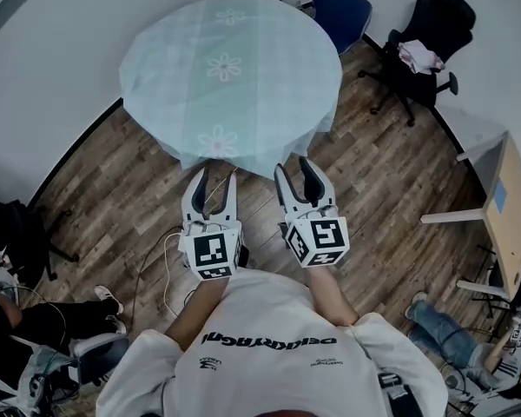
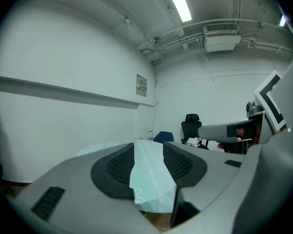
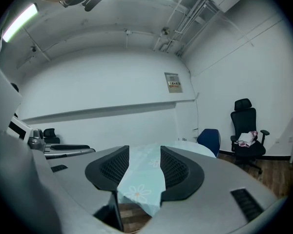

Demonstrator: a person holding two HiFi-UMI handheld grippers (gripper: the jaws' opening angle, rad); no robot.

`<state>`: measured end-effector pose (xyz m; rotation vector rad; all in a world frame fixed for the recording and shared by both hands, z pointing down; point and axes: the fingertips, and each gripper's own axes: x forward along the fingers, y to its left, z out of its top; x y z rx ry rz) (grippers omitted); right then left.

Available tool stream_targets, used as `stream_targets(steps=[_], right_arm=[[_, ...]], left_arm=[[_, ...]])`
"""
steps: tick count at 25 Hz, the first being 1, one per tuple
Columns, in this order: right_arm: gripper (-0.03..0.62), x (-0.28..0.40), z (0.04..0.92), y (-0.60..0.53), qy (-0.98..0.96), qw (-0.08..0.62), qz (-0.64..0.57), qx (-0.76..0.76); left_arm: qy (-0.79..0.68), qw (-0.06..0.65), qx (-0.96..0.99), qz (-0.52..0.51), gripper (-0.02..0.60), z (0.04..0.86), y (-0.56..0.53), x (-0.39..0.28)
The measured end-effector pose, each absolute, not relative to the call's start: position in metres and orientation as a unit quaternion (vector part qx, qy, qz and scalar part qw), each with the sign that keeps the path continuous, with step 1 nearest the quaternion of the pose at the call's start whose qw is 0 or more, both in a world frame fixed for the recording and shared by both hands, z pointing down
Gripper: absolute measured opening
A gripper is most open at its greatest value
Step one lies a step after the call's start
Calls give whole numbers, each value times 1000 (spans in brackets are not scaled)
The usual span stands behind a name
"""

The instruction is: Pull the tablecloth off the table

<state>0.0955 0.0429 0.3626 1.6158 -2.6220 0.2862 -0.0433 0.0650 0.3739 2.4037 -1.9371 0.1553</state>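
Nothing is pulled yet: the pale flowered tablecloth (image 1: 230,68) lies fully spread over the round table, at twelve o'clock from both grippers. The left gripper (image 1: 215,179) and right gripper (image 1: 291,168) hover near its hem, jaws apart and holding nothing. Gripping and pulling remain.

Head view steeply down from above; both gripper views low, level, toward the shared tablecloth (image 1: 230,68).

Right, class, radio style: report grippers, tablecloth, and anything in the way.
Left gripper, right gripper: both open, empty, just short of cloth's near edge. Tablecloth spread flat, nothing on it. Blue chair beyond far side; not in the way.
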Motion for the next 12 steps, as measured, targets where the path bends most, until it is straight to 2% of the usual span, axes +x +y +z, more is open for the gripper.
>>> stream_targets(steps=[12], right_arm=[[213, 48, 385, -100, -819, 44, 130, 557]], left_arm=[[-611, 48, 788, 64, 189, 385, -84, -111]])
